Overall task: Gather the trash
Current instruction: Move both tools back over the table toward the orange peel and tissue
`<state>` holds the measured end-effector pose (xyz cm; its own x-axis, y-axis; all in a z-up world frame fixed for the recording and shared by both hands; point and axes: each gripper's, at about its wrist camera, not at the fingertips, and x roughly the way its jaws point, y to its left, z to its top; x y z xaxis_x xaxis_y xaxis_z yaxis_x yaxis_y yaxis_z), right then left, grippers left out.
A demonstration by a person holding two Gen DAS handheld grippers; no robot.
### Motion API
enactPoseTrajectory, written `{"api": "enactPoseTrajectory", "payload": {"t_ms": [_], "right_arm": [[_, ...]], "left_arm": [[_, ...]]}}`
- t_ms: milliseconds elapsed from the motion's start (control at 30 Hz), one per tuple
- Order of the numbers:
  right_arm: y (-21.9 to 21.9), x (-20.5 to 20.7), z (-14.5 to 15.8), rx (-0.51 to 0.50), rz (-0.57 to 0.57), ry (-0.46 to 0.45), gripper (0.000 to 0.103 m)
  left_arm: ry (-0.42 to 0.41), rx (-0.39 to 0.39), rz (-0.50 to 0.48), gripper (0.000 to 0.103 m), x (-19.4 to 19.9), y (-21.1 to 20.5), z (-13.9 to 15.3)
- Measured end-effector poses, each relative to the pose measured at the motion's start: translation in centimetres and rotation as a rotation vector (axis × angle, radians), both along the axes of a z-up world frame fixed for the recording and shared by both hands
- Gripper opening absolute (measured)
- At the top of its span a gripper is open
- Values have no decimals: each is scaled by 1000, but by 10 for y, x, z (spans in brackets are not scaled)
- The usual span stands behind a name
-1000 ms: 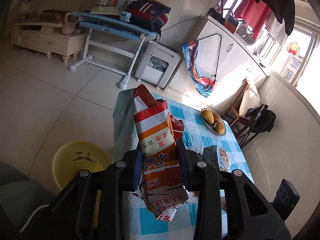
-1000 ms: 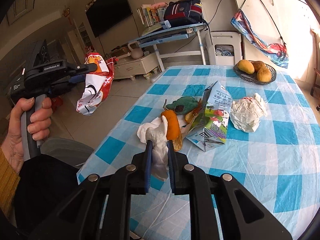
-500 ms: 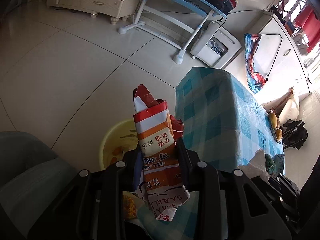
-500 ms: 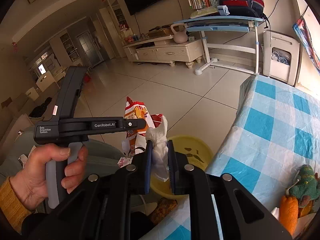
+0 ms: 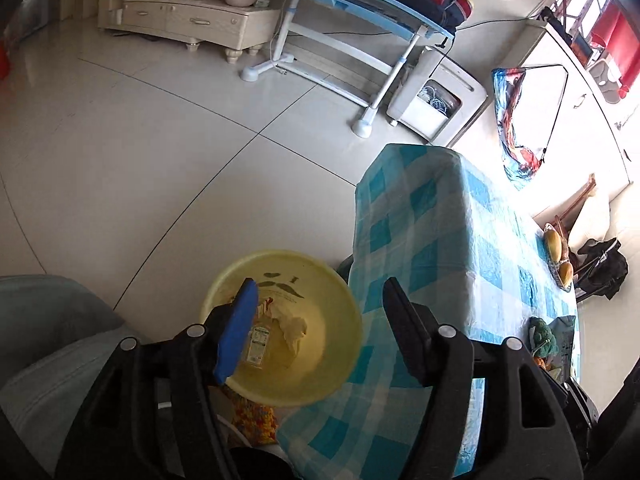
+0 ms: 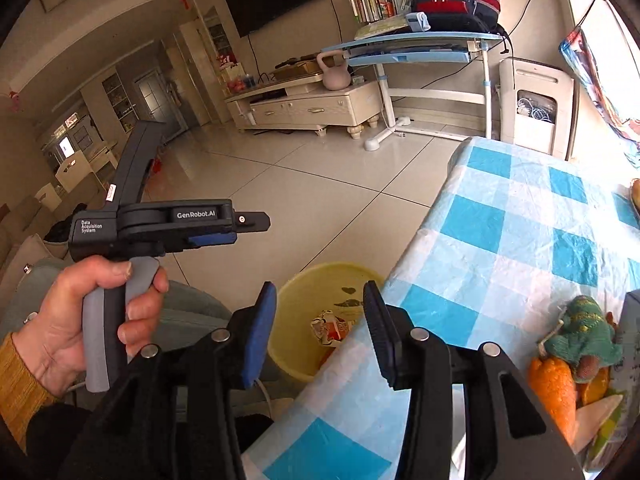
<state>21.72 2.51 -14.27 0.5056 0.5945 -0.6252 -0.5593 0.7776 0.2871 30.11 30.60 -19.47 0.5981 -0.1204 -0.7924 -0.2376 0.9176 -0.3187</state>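
Observation:
A yellow basin (image 5: 320,368) stands on the floor beside the table's corner. Inside it lie a crumpled white tissue (image 5: 294,330) and the red and orange snack bag (image 6: 330,328). My left gripper (image 5: 320,320) hangs above the basin, its jaws opening with nothing between them. My right gripper (image 6: 320,316) hovers over the table's edge and the basin (image 6: 298,312), jaws opening and empty too. In the right wrist view a hand holds the left gripper (image 6: 252,226) up at the left. More trash lies on the table: an orange peel (image 6: 554,388) and a green scrap (image 6: 582,330).
The table with a blue checked cloth (image 6: 520,240) fills the right side. A grey cushioned seat (image 5: 44,344) sits left of the basin. Beyond are tiled floor, a blue desk (image 5: 360,12), a white appliance (image 5: 436,100) and a cream TV cabinet (image 6: 308,110). A fruit bowl (image 5: 558,260) sits far along the table.
Both grippers swung from the table to above the basin and opened. The snack bag left the left gripper and the white tissue left the right; both now lie in the basin.

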Motion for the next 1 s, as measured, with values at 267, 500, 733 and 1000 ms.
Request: {"api": "enactPoseTrajectory", "payload": {"t_ms": [267,500,733,1000], "right_arm": [[-151,-49,-13,-112,-272,-32,55],[-235,-43,-25,-82,-508,56,61],[-244,-37,-40,-65,-526,120,66],[-243,-30,-39,-86,-511,142,77]], "left_arm": [[-64,238,-308,74,-33,-131,60],[-28,380,-453,74,-65,-227,41],[40,434,-519,74,-63,-266,1],[40,419,-512,87,-44,-275,-14]]}}
